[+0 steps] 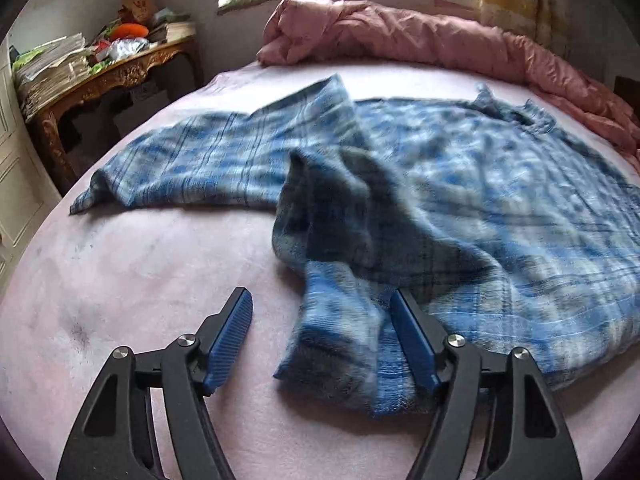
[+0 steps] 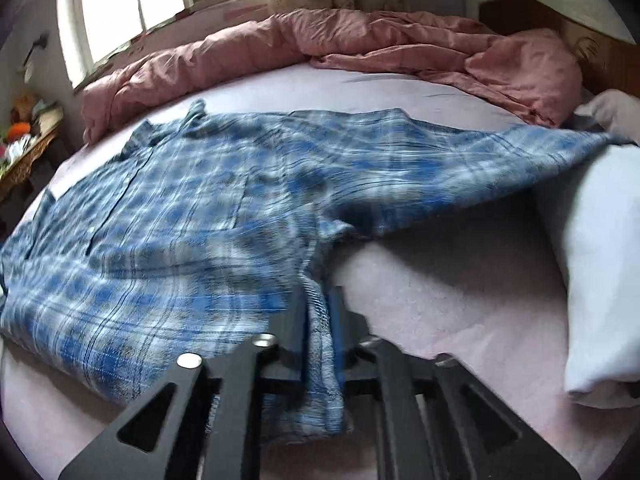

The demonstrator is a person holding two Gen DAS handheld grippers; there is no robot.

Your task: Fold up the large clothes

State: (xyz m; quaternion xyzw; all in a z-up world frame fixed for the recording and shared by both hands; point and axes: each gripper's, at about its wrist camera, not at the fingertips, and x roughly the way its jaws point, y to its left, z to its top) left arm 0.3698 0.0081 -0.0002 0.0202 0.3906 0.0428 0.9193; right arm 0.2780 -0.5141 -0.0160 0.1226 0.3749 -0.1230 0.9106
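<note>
Your blue plaid shirt (image 1: 460, 184) lies spread on the pink bed sheet (image 1: 132, 264), collar toward 12 o'clock near the window, body running back toward you. In the left wrist view 1 sleeve stretches out to 9 o'clock, while the lower hem corner has bunched into a standing ridge at the centre.

Your left gripper (image 1: 322, 308) has its 2 fingers spread wide. A flap of the hem lies between them, and the right-hand pad seems to brush the cloth, but nothing is pinched. That placement suits a grab at this corner; you would need to straighten the flap 1st, judging by how crumpled it sits.

Your right gripper (image 2: 318, 320) has its fingers drawn close around a narrow strip of the shirt's edge at 6 o'clock in the right wrist view. The pads appear to press on the fabric, which hangs down between them, so you look to be holding that corner, likely to keep the hem taut. Motion blur makes the contact hard to confirm fully.

The rumpled pink duvet (image 2: 320, 44) is heaped along 12 o'clock, clear of the folding area, and a white pillow (image 2: 596, 248) sits at 3 o'clock, touching the far sleeve.

No brand, label or legible writing shows on the shirt or grippers; the papers stacked on the carved side table (image 1: 108, 76) at 10 o'clock are too small to read.
</note>
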